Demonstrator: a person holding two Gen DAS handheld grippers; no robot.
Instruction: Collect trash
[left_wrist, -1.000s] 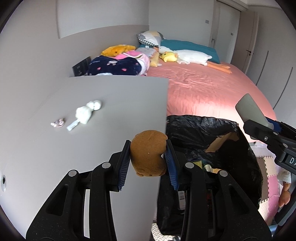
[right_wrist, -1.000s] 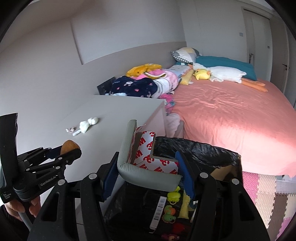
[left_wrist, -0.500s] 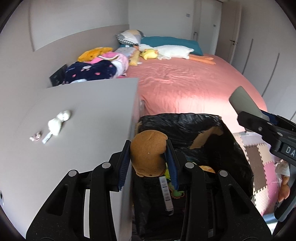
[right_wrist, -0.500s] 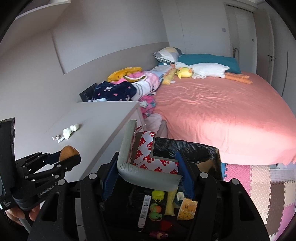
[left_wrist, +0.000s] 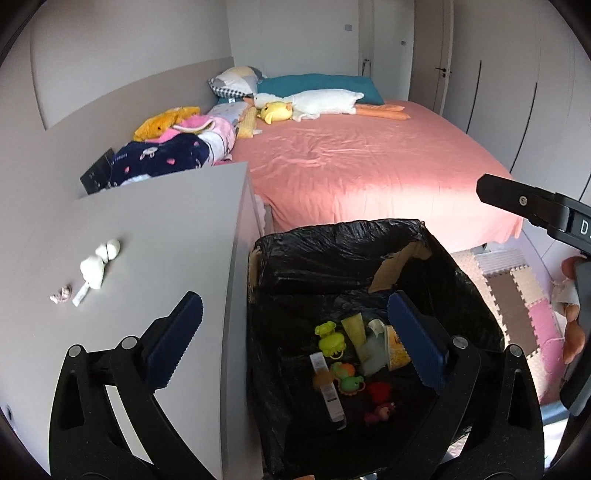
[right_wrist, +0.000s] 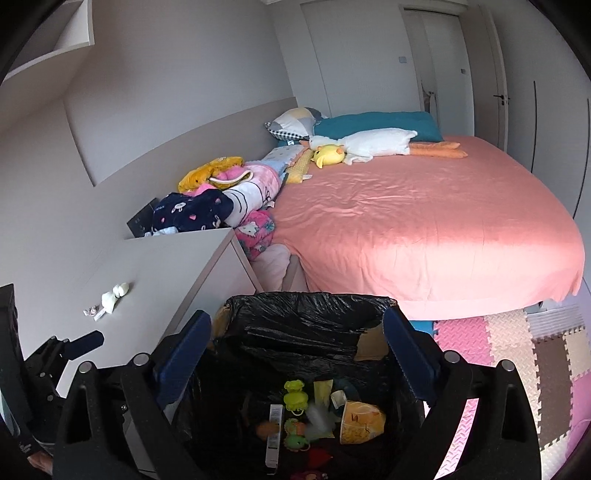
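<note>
A lone "D" on the right gripper.

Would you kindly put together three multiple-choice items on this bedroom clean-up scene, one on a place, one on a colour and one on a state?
1. Where do the crumpled white tissue scraps lie?
A. on the grey cabinet top
B. on the bed
C. inside the bin

2. What colour is the plastic liner of the trash bin?
A. white
B. black
C. blue

3. How do the left tongs stand over the bin?
A. clamped on a bottle
B. shut and empty
C. opening, nothing between them

Answers: 1 A, the scraps sit on the cabinet's flat top; 2 B, the liner is glossy black; 3 C, both blue pads are far apart with only the bin below.
</note>
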